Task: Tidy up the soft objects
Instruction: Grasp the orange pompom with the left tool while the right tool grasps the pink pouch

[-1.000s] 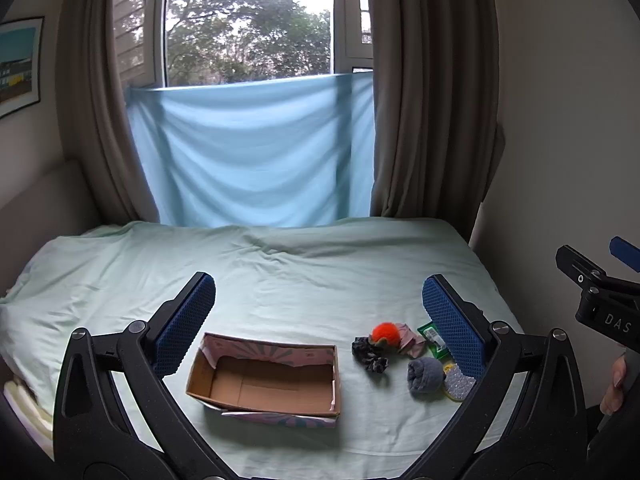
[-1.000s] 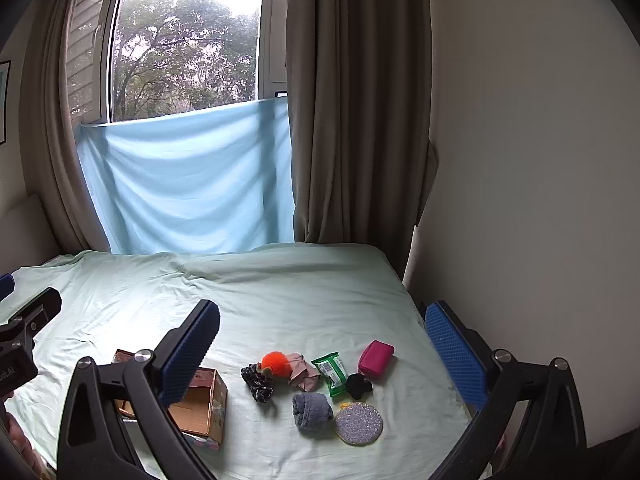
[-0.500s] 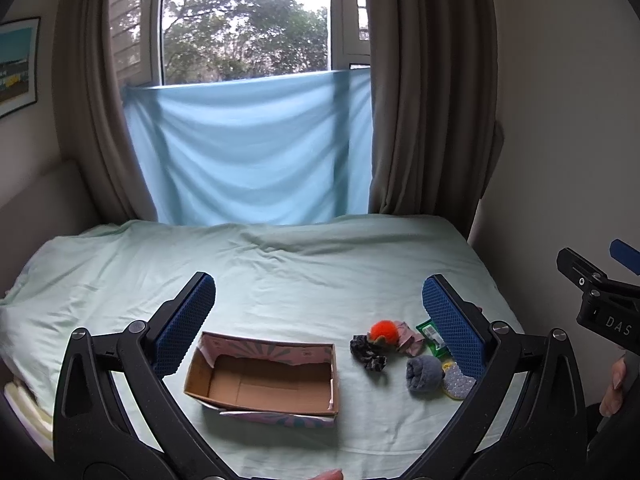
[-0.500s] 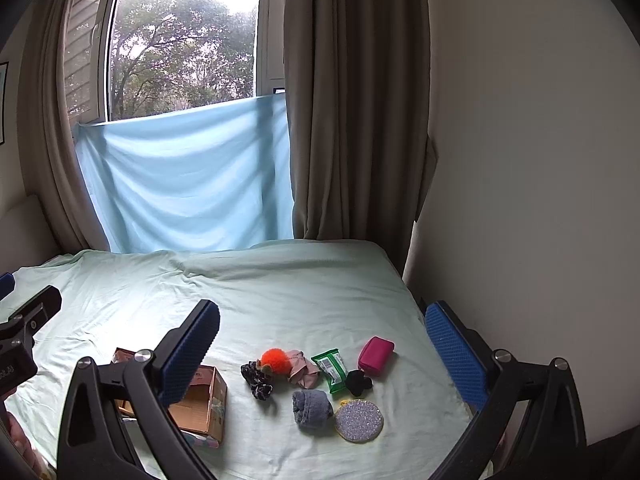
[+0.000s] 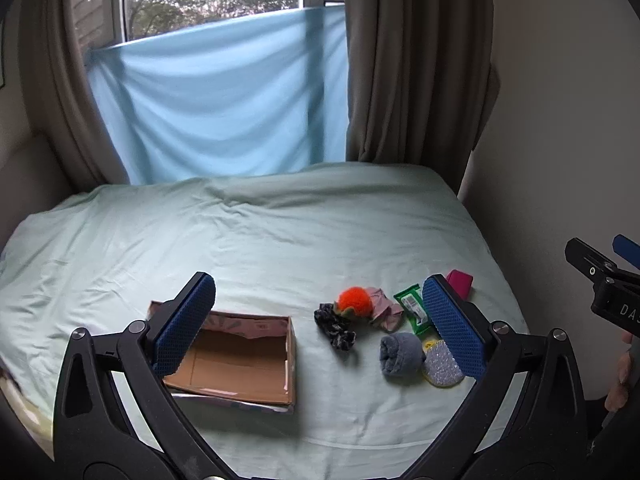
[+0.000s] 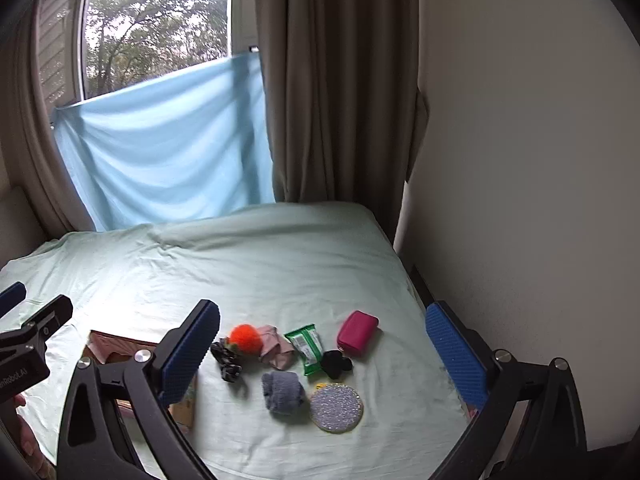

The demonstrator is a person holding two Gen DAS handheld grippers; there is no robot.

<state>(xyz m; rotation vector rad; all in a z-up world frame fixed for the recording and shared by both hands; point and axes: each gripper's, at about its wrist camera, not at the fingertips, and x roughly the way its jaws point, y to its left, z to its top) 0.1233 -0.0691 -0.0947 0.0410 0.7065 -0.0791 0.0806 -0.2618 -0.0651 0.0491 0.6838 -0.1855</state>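
My left gripper [image 5: 320, 320] and right gripper [image 6: 324, 354] hover with jaws spread wide, holding nothing. The cardboard box [image 5: 236, 364] on the bed [image 5: 256, 240] shows only bare floor. The orange pompom [image 5: 354, 301], scrunchie [image 5: 335, 327] and rolled grey sock [image 5: 401, 353] lie just beside it.

Green-sheeted bed [image 5: 280, 240] with box [image 5: 240, 364], soft items [image 6: 280, 392].
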